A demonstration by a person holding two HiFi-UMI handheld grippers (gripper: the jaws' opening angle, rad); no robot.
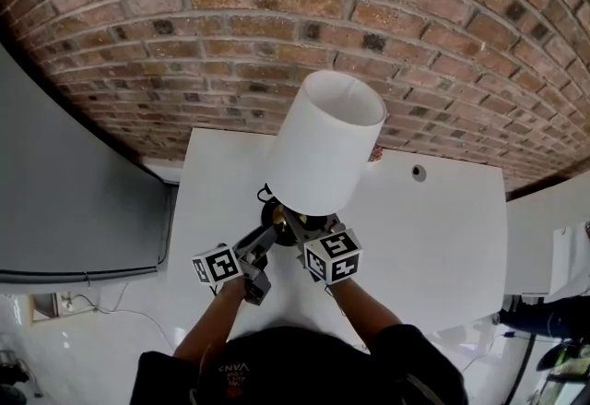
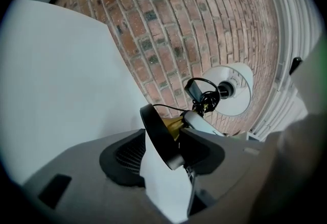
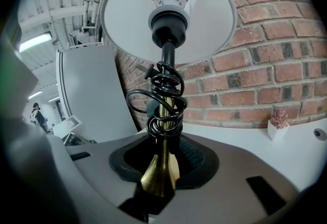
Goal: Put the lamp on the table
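- Now we list our right gripper (image 3: 163, 164) clenched on the lamp (image 3: 166, 39) by its brass stem (image 3: 159, 179), shade (image 3: 209, 19) above the jaws
- our left gripper (image 2: 161, 159) released, jaws apart, lamp base (image 2: 159, 136) between them, white table (image 2: 56, 90) beneath

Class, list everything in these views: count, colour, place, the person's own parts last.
lamp: one, white shade, brass stem, black base, over the table's middle
cord: one, black, wound round the stem
table: one, white, against the wall
brick wall: one, red-brown, behind the table
potted plant: one, pinkish, white pot, on the table by the wall
panel: one, grey, left of the table
left tongs: one, grey, open around the lamp's base
right tongs: one, grey, closed on the brass stem
forearms: two, bare, behind the tongs
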